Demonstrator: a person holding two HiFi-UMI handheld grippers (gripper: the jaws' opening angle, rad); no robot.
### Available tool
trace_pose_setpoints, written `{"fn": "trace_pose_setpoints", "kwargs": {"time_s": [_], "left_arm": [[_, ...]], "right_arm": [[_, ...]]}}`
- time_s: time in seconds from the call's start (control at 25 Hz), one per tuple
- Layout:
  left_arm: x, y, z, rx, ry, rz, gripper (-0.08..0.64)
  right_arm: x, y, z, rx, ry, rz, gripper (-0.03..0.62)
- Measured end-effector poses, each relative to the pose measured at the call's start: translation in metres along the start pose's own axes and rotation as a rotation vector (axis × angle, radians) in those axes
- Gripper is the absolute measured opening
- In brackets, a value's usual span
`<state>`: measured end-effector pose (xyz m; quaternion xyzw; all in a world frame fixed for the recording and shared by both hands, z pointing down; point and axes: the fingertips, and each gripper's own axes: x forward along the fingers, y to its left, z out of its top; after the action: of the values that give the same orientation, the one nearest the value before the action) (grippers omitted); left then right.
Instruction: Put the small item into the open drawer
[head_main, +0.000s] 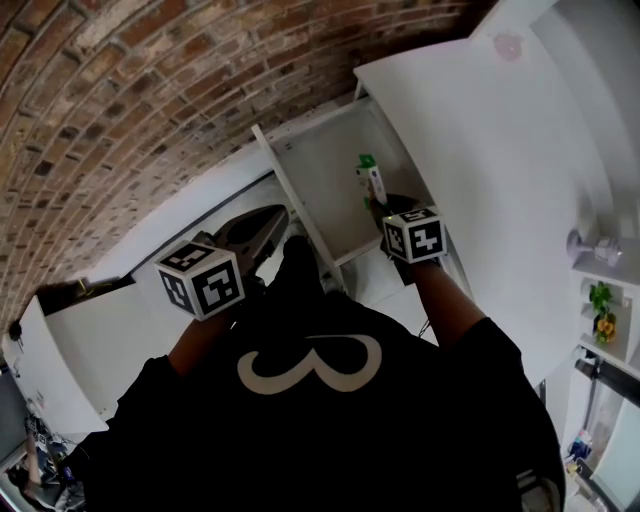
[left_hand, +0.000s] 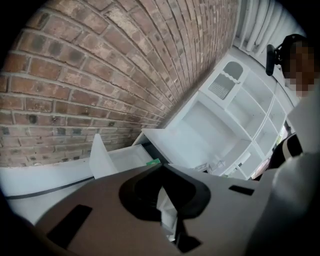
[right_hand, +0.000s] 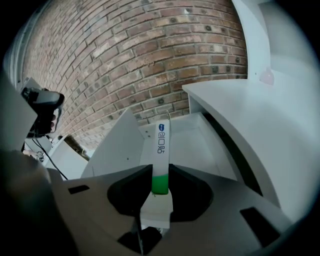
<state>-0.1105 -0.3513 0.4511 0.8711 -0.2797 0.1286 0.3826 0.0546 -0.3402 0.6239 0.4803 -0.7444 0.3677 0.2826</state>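
The small item (head_main: 372, 180) is a slim white tube with blue print and a green end. My right gripper (head_main: 388, 208) is shut on it near that green end, and the tube (right_hand: 161, 145) sticks out forward between the jaws. It hangs over the white open drawer (head_main: 320, 165), whose floor (right_hand: 200, 145) lies just below and ahead. My left gripper (head_main: 252, 232) is lower left of the drawer, beside its side wall. Its jaws meet at the tips (left_hand: 161, 166) with nothing between them. From there the drawer (left_hand: 120, 159) shows ahead, with a bit of green past the tips.
A brick wall (head_main: 150, 90) runs behind the drawer. The white cabinet top (head_main: 480, 130) juts out on the right, above the drawer. White shelves (left_hand: 235, 115) stand further off. A small plant (head_main: 602, 310) sits on a shelf at the far right.
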Motion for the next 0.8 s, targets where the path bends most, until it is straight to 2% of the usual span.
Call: {"fn": "trace_pose_setpoints", "kwargs": {"time_s": [0.56, 0.8], "left_arm": [[0.013, 0.038, 0.020, -0.005, 0.066, 0.002, 0.002], [0.012, 0.052, 0.019, -0.020, 0.080, 0.008, 0.002]], "right_arm": [[0.065, -0.033, -0.022, -0.017, 0.140, -0.115, 0.096], [0.078, -0.027, -0.034, 0.006, 0.225, -0.113, 0.097]]}}
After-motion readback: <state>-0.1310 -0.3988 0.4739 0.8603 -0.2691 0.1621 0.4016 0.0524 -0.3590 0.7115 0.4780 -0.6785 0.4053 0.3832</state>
